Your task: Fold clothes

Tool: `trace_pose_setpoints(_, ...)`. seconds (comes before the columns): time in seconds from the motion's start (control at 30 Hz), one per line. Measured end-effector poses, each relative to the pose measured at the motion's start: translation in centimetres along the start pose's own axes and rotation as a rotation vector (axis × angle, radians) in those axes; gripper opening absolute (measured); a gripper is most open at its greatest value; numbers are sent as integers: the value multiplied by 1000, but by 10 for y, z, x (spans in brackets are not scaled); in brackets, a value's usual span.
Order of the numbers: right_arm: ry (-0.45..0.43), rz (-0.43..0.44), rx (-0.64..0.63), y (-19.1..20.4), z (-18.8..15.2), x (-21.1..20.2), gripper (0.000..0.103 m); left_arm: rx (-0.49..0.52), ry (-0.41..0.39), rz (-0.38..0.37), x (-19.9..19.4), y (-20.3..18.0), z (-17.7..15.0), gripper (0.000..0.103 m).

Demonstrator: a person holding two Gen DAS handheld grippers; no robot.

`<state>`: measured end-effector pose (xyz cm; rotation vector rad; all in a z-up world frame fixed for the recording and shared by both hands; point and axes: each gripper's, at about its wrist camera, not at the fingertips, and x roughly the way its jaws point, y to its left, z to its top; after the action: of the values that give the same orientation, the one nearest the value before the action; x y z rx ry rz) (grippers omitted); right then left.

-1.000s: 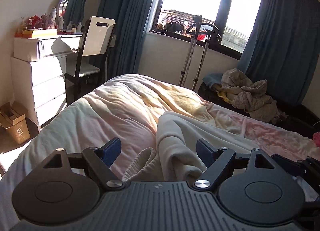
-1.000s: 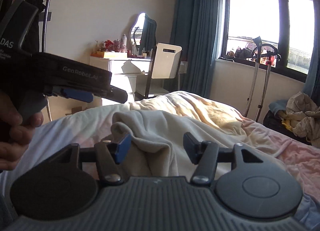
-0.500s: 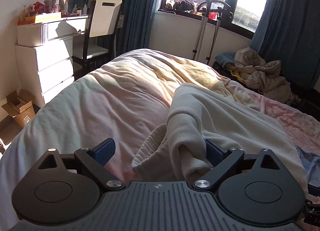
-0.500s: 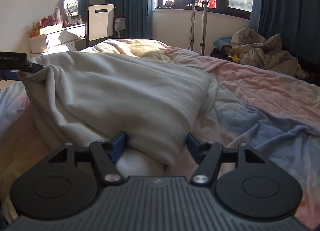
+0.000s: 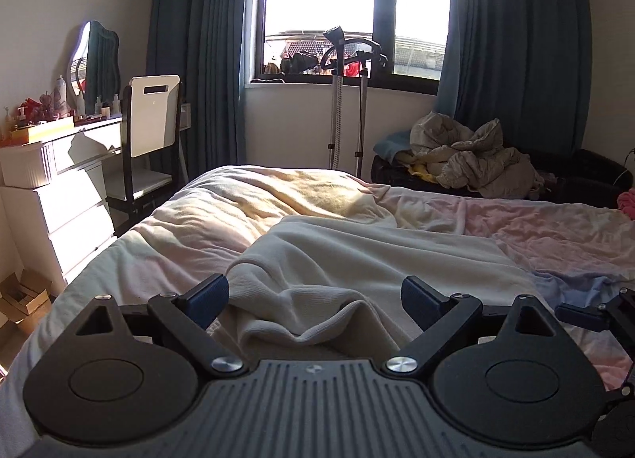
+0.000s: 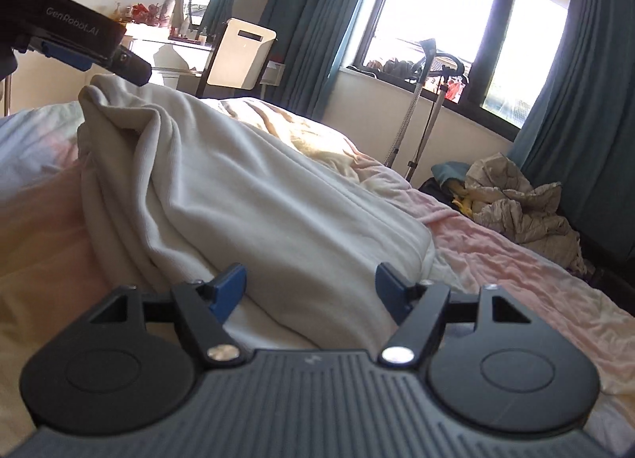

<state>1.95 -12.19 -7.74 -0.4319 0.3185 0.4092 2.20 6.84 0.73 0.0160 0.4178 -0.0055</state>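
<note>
A cream sweatshirt lies folded over on the bed, its ribbed cuff and bunched folds nearest me. My left gripper is open, its blue pads either side of the bunched cloth without pinching it. In the right wrist view the same sweatshirt rises as a thick mound. My right gripper is open with the garment's near edge lying between its fingers. The left gripper's body shows at the upper left above the garment's raised corner; the right gripper's tip shows at the right of the left view.
The bed has a pink and yellow cover. A white dresser and chair stand to the left. A garment steamer stand is by the window. A heap of clothes lies on a dark bench beyond the bed.
Both grippers have drawn back and lifted from the sweatshirt. The garment's upper layer now lies flatter on the bed, and the left gripper's jaws stand wider around the cloth.
</note>
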Motion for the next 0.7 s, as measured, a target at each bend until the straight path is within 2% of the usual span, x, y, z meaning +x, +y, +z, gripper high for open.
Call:
trace_pose_setpoints(0.03,-13,13,-44,7,1,1,72,40,2,-14,3,-6,-1,95)
trace_pose_setpoints(0.13,-34,44,-135,21,2,11,69,63,39,-41,12,-14,-5,95)
trace_pose_setpoints(0.27,-11,94,-104,19,8,30,64,133,48,-34,16,-22,-13,95)
trace_pose_setpoints(0.37,-10,116,-183,27,9,35,58,183,66,-12,21,-28,-18,95)
trace_pose_setpoints(0.47,-7,128,-241,33,11,31,35,233,87,21,26,-34,-22,95)
trace_pose_setpoints(0.5,-4,126,-255,34,13,30,20,247,89,31,26,-35,-23,95)
trace_pose_setpoints(0.53,-4,118,-255,35,14,29,13,255,92,38,26,-36,-23,95)
trace_pose_setpoints(0.6,-18,104,-199,29,20,24,8,254,104,55,27,-35,-23,95)
trace_pose_setpoints(0.7,-73,81,-87,12,31,9,7,190,121,53,27,-28,-20,95)
